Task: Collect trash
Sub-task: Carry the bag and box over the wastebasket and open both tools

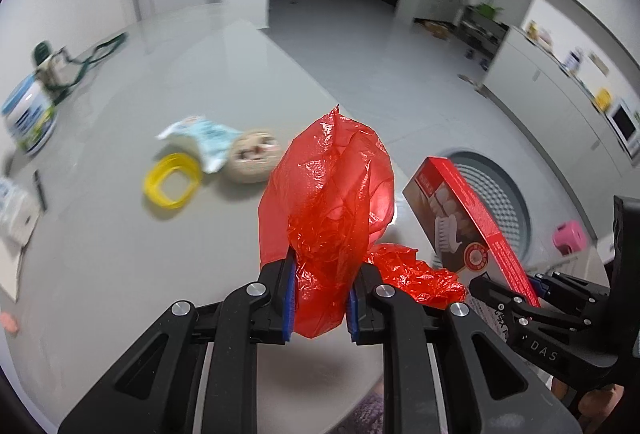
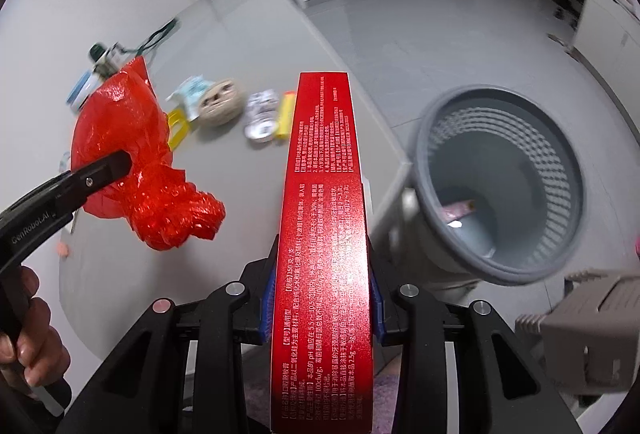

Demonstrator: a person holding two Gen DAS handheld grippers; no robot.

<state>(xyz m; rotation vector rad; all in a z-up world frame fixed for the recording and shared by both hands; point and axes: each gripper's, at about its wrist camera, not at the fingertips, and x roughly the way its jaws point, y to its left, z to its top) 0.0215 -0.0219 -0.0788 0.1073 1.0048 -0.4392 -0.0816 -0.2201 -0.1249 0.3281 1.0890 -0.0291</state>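
My left gripper (image 1: 320, 298) is shut on a crumpled red plastic bag (image 1: 328, 201) and holds it above the grey table (image 1: 120, 254). The bag also shows in the right wrist view (image 2: 132, 161), pinched by the left gripper (image 2: 120, 163). My right gripper (image 2: 322, 298) is shut on a long red toothpaste box (image 2: 320, 234), held lengthwise between the jaws; the box shows at the right of the left wrist view (image 1: 472, 226). A grey mesh trash bin (image 2: 500, 185) stands beyond the table's right edge, with a scrap inside.
On the table lie a yellow ring (image 1: 172, 179), a pale wipes packet (image 1: 204, 139), a round face-printed item (image 1: 252, 155), a crushed wrapper (image 2: 262, 115), a yellow tube (image 2: 285, 113) and containers (image 1: 32, 113) at far left. A beige chair (image 2: 592, 334) is at right.
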